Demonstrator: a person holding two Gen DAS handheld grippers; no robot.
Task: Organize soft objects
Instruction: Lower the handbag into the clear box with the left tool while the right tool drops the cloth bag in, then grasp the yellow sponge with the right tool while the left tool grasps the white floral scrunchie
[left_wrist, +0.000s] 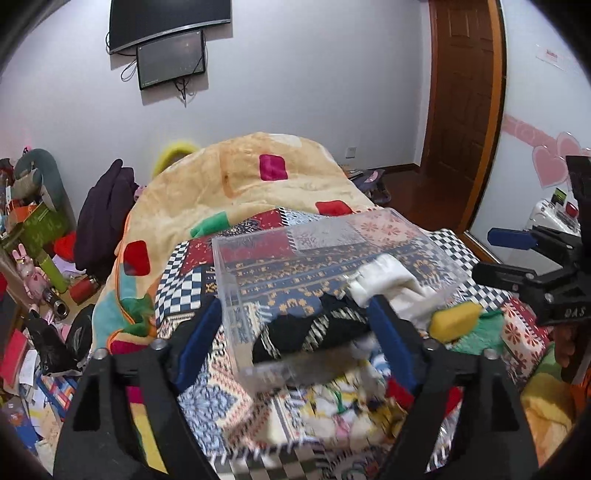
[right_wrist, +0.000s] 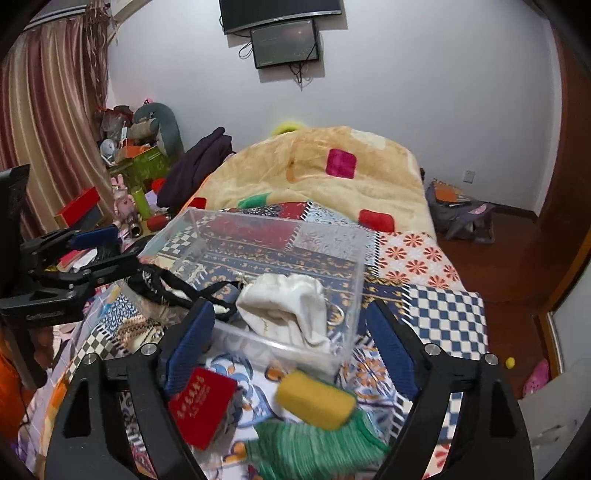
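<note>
Blurring yellow sponge (right_wrist: 314, 404), green cloth (right_wrist: 314, 448) cut off, clear box (right_wrist: 255, 236) half-hidden

White walls carry two dark screens (right_wrist: 284, 33); striped curtains (right_wrist: 48, 122) hang left, a wooden door (left_wrist: 461, 107) right.

yellow sponge (right_wrist: 314, 402), green cloth (right_wrist: 314, 446), white pouch (right_wrist: 288, 306), patchwork bedspread (right_wrist: 443, 314).

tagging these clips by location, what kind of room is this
Most likely a lived-in bedroom: a bed with a patchwork quilt and a plush beige blanket, a dark wall-mounted television, and long striped curtains at one side.
</note>
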